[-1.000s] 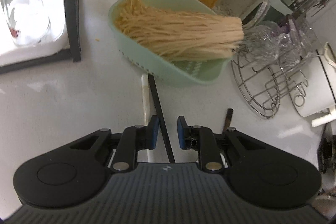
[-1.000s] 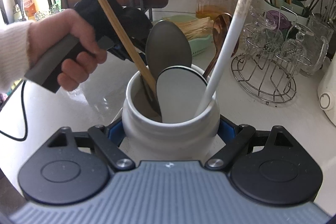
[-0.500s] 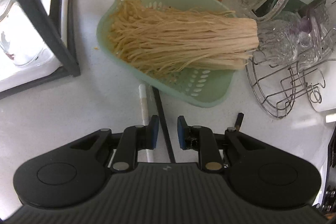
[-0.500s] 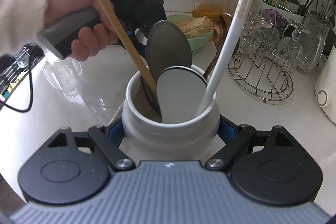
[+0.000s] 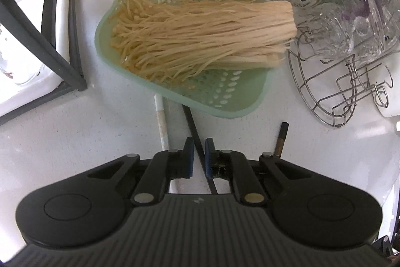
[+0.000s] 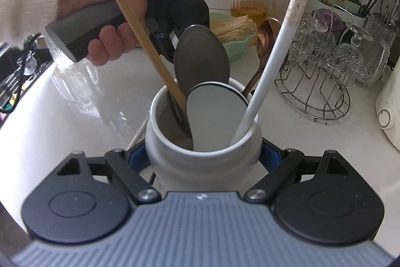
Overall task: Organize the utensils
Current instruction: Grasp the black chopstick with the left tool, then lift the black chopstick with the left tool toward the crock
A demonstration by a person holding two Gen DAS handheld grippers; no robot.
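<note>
The black stick [image 5: 193, 130], a thin utensil handle lying on the white counter [image 5: 75, 142], is what the next move depends on. In the left wrist view its long axis runs from about 11 o'clock, where its far end meets the green colander [image 5: 252, 104], down to about 5 o'clock under the tool body, so it crosses the jaw gap at a slight slant. The left gripper [image 5: 199, 157] points steeply down over it, jaws narrow and closing, with the stick between the blue pads; I cannot tell whether they press it yet. A white stick [image 5: 161, 124] lies just outside the left pad at 10 o'clock, and a brown one [image 5: 281, 139] sits apart at 2 o'clock. The left hand is plainly the nearer one. The right gripper [image 6: 203, 157] is clamped on the white crock [image 6: 200, 162], which already holds spoons and sticks; from there the left gripper shows at 11 o'clock.
</note>
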